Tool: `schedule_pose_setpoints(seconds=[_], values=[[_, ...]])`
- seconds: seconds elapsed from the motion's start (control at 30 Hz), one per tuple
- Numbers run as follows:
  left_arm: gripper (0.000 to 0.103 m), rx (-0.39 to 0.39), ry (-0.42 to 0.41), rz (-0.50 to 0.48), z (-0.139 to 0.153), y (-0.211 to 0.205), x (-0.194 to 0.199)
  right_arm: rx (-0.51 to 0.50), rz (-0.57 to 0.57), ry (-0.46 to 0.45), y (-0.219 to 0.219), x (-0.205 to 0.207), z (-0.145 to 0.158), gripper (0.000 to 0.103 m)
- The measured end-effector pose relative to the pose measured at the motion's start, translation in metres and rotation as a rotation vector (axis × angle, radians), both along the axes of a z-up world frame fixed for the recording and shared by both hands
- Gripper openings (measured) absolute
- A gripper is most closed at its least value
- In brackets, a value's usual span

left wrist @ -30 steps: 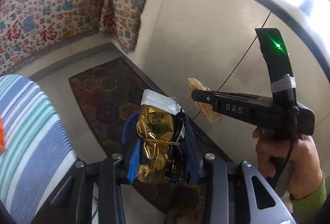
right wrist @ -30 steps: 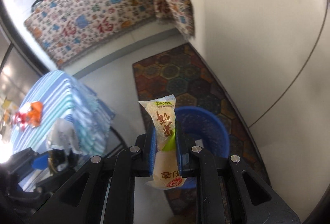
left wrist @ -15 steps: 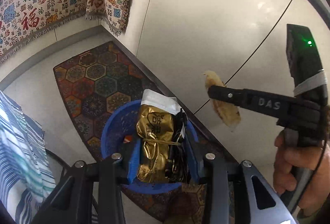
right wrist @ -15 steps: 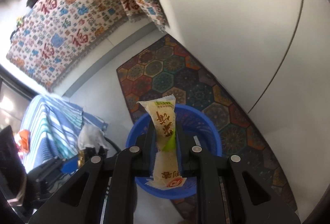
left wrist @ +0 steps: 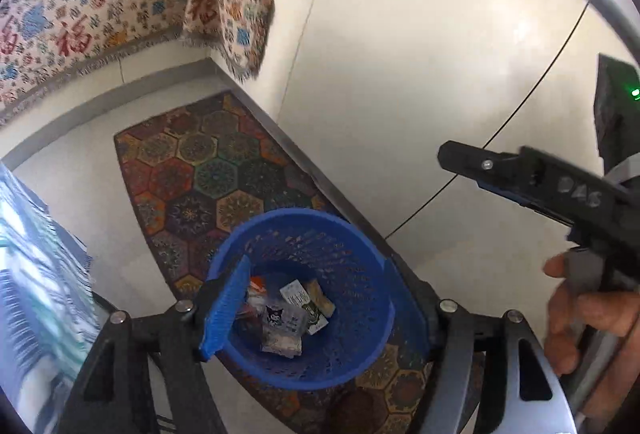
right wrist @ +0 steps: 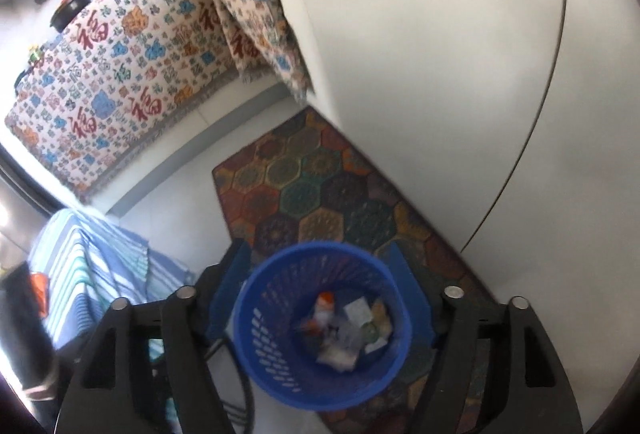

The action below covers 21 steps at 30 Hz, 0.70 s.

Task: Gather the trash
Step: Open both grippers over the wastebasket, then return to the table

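A blue mesh trash basket stands on the floor right below both grippers. Several wrappers lie at its bottom, also seen as wrappers in the right wrist view of the basket. My left gripper hangs over the rim. Its jaws are opening and nothing is between its blue pads. My right gripper is above the same basket, its jaws also opening and empty. In the left wrist view its black finger reaches in from the right, held by a hand.
The basket sits on a rug with coloured hexagons, close to a pale wall panel. A patterned cloth drapes furniture behind. A blue striped cloth covers something at the left.
Both grippers moved over the basket and opened. The gold packet left the left jaws and the white snack packet left the right jaws; both jaws are now empty.
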<state>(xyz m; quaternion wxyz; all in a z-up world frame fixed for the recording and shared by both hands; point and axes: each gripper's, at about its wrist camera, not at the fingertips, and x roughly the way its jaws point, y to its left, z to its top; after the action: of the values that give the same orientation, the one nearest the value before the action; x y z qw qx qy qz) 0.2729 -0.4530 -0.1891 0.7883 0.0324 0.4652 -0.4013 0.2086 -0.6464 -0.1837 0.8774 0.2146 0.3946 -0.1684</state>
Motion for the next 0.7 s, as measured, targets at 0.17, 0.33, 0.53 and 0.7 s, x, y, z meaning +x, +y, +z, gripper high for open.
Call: schedule_pose_setpoints(seconds=[0.17,0.33,0.53,0.7], values=[[0.071,-0.022,-0.072,0.024,0.047,0.042,-0.033,-0.152,0.018,-0.005,0.029,0.0,0.024,0.097],[0.071,-0.024,-0.105,0.059,0.078,0.118,-0.093,-0.251,0.119,-0.043,0.083,-0.004,0.053,0.097],[0.071,0.065,-0.078,0.22,0.066,0.225,-0.152,-0.198,0.336,-0.1,0.191,-0.006,0.075,0.099],[0.071,0.185,-0.12,0.371,0.057,0.307,-0.18,-0.093,0.57,-0.056,0.3,-0.007,0.053,0.099]])
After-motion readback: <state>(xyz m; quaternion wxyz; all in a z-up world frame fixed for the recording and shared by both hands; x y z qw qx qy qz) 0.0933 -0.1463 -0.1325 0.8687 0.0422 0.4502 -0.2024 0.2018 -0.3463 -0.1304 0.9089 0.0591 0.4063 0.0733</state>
